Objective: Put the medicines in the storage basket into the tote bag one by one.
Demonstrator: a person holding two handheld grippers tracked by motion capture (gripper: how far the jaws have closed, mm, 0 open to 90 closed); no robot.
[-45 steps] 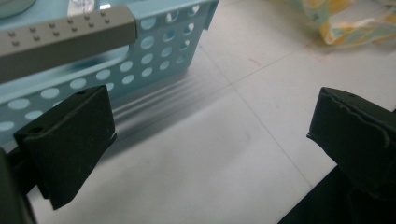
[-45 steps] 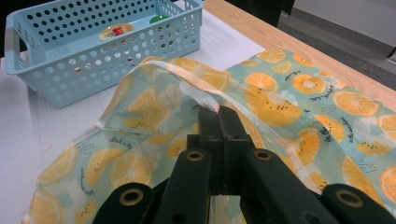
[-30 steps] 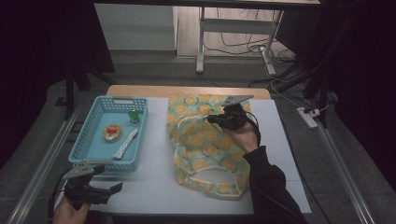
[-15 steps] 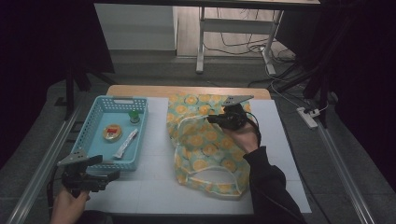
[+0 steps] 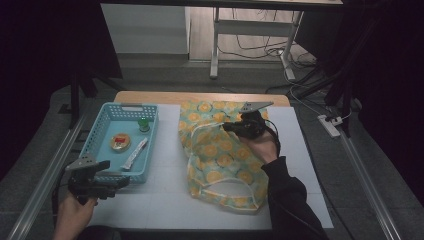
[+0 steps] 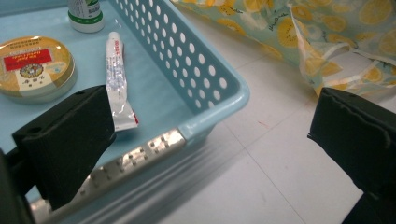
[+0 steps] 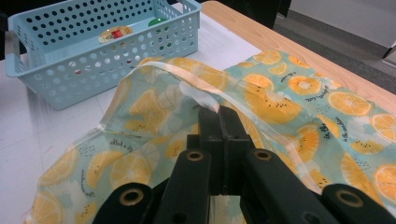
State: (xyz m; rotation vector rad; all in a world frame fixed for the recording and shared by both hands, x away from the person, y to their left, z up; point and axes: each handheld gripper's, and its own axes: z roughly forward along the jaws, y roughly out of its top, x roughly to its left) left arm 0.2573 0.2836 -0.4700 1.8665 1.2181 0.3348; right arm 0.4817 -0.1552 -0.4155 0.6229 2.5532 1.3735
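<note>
Right gripper (image 7: 219, 116) clamped on the strap (image 7: 196, 88) of the limp, light bag (image 5: 220, 155) lying beside the basket (image 5: 102, 131); left gripper (image 6: 210, 135) open at the basket's near corner; hold hems, not slack cloth.

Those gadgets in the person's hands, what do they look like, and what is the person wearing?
Both the left gripper and right gripper are black, each topped by a grey three-cornered plate. Up close, the jaws are chunky black blocks on black arms with round pivot holes. The right arm wears a dark sleeve.
</note>
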